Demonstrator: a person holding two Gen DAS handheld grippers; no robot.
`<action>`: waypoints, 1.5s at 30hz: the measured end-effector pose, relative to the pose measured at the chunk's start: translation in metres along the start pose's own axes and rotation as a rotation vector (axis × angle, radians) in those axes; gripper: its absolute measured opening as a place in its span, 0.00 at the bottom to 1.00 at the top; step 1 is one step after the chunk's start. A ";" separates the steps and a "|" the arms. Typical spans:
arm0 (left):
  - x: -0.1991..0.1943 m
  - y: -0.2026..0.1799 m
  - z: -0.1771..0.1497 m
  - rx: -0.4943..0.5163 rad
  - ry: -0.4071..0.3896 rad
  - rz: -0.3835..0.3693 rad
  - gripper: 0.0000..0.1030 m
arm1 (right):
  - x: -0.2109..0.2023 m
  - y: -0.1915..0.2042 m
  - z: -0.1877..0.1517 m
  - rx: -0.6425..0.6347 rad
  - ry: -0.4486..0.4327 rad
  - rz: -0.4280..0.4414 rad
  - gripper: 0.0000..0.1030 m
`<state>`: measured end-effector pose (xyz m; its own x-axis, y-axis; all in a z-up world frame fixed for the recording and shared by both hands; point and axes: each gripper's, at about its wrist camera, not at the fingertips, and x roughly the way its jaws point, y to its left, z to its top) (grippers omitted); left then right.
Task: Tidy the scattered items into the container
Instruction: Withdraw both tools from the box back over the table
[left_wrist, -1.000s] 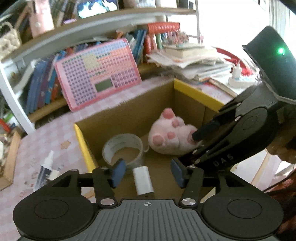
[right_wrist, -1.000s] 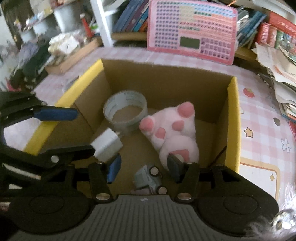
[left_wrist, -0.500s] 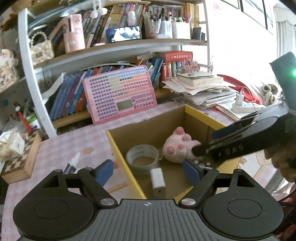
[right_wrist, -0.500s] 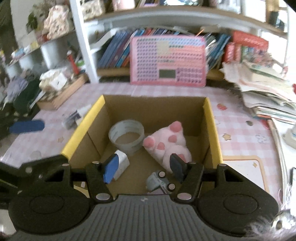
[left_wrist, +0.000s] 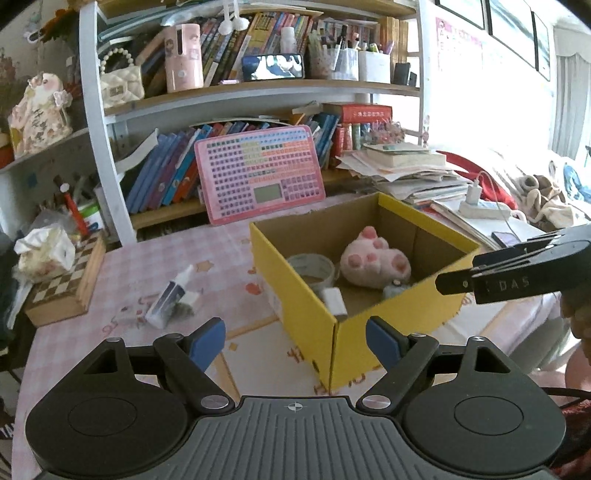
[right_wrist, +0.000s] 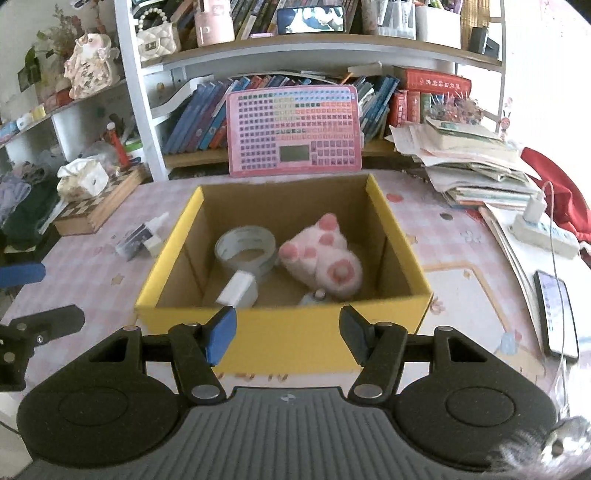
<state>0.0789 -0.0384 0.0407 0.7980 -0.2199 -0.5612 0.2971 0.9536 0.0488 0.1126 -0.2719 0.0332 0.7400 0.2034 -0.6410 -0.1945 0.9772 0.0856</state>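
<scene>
Both your grippers are backing away from the cardboard box (right_wrist: 280, 336), left gripper (left_wrist: 295, 339) and right gripper (right_wrist: 284, 334) gaping empty, jaws having just been opening. You're leaving the white charger (right_wrist: 238, 290) inside; the small bottle (left_wrist: 170, 297) at ten o'clock is waiting.

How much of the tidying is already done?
Mostly done: the box already holds tape, a plush toy, a white charger and a small toy car. Both grippers, left and right, are open and empty. One bottle is left on the table.
</scene>
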 end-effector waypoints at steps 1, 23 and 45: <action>-0.003 0.001 -0.003 0.002 0.001 -0.004 0.83 | -0.003 0.004 -0.004 -0.001 0.001 -0.002 0.58; -0.041 0.031 -0.064 0.023 0.120 -0.014 0.84 | -0.030 0.094 -0.055 -0.056 0.036 0.028 0.61; -0.067 0.086 -0.091 -0.066 0.137 0.069 0.89 | -0.007 0.183 -0.050 -0.251 0.084 0.160 0.67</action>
<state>0.0033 0.0768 0.0071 0.7352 -0.1276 -0.6657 0.2054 0.9779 0.0394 0.0396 -0.0970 0.0148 0.6335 0.3380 -0.6960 -0.4650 0.8853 0.0067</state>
